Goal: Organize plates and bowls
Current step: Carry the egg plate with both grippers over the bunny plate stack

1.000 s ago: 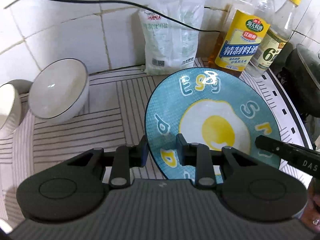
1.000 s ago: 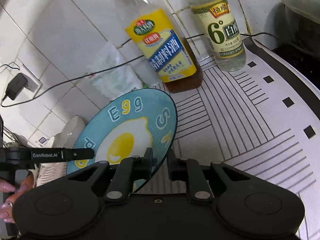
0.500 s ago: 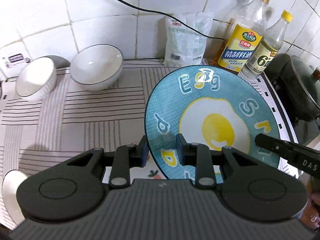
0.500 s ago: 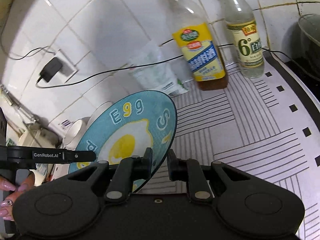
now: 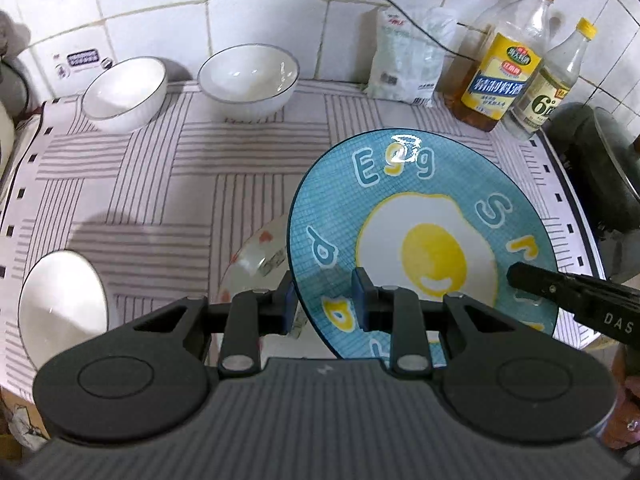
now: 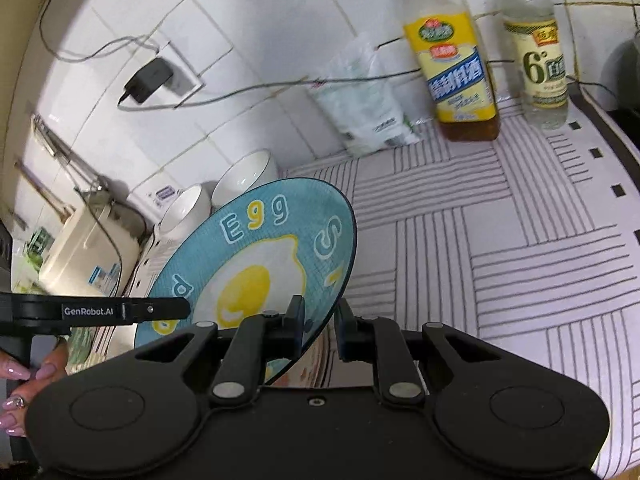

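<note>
Above the striped mat [image 5: 160,184]: blue fried-egg plate [image 5: 416,240], held tilted off the surface, left gripper [image 5: 324,304] and right gripper [image 6: 318,326] each level, jaws clamped on opposite near rim edges, over a partly hidden patterned plate [image 5: 256,260].

I counted two plates: blue egg plate [image 5: 420,208], patterned plate [image 5: 256,256] beneath it. Three white bowls: two by wall [image 5: 124,92] [image 5: 249,80], one near front edge [image 5: 60,304]. Two bottles [image 5: 504,60] [image 5: 550,84]. One bag [image 5: 404,64]. Two grippers [image 5: 324,300] [image 6: 320,328].
</note>
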A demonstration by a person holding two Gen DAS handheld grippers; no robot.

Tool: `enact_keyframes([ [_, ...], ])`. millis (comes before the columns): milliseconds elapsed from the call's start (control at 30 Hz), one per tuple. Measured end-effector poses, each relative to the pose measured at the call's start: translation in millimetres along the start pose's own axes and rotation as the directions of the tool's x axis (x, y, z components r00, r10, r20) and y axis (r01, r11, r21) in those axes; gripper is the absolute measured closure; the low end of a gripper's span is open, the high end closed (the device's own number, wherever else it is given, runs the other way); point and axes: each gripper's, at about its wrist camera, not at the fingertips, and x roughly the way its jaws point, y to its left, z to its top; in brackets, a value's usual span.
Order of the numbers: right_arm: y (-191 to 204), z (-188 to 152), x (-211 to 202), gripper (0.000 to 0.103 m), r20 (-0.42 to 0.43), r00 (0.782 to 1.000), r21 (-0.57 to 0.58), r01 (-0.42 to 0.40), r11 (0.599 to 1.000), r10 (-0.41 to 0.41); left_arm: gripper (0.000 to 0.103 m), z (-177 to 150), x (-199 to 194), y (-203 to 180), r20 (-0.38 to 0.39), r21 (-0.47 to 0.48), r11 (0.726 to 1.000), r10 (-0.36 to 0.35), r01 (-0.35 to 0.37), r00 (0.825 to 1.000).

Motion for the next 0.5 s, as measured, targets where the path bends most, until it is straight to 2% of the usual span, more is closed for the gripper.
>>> enact_keyframes([
  [333,22.0,-23.5,3.2,0.082,-0.054,0.998,-0.024,-0.023,0.999,0.022,0.077,-21.3,-8.9,23.1,-0.067,-0.04,0.999,0.012,-0.015,0.998],
  [500,21.7,-37.9,11.1,0.082,-0.099,0.994,0.019,-0.039,0.999,0.041,0.077,-34.0,-5.6,29.6,-0.115,-0.047,0.998,0.033,-0.038,0.993],
])
